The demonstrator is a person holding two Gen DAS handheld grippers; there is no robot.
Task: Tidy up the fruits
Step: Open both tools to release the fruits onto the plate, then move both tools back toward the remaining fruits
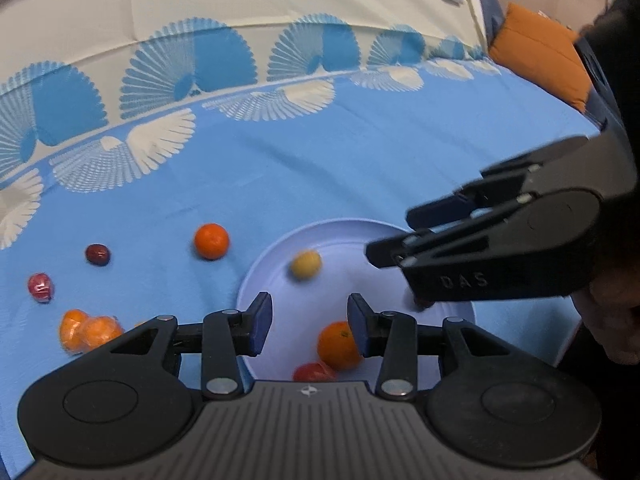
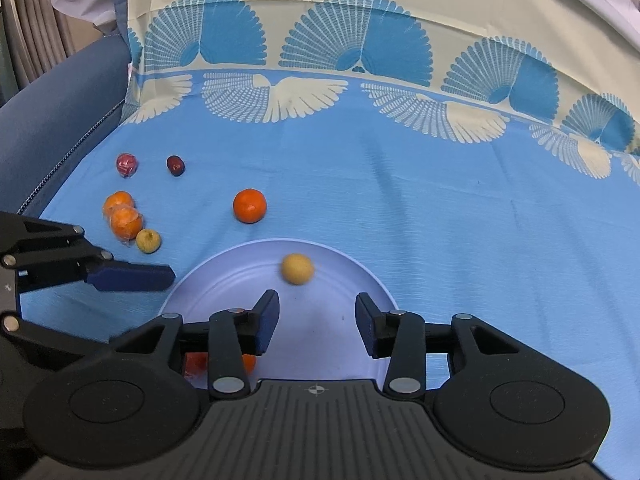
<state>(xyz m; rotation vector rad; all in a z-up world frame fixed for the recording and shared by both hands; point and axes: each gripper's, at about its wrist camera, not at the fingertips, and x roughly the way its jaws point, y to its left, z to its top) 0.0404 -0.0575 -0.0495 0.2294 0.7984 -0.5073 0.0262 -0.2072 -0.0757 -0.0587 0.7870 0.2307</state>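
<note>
On the plate (image 2: 360,276), at twelve o'clock from your right gripper (image 2: 317,322), sits a yellow fruit (image 2: 297,267). Both your grippers, left gripper (image 1: 309,322) too, are let go, holding nothing.

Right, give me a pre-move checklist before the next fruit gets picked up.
1. Left gripper empty: ok, jaws apart, nothing between the pads.
2. Right gripper empty: ok, jaws apart over the plate.
3. Yellow fruit settled in the plate: cannot tell, it looks blurred.
4. Orange and red fruit inside the plate: ok.
5. Fruit left on the cloth: not ok, loose orange, dark red fruit, wrapped red fruit, wrapped oranges and a small yellow fruit remain.
6. Path to the loose orange: ok, open cloth around it.
</note>
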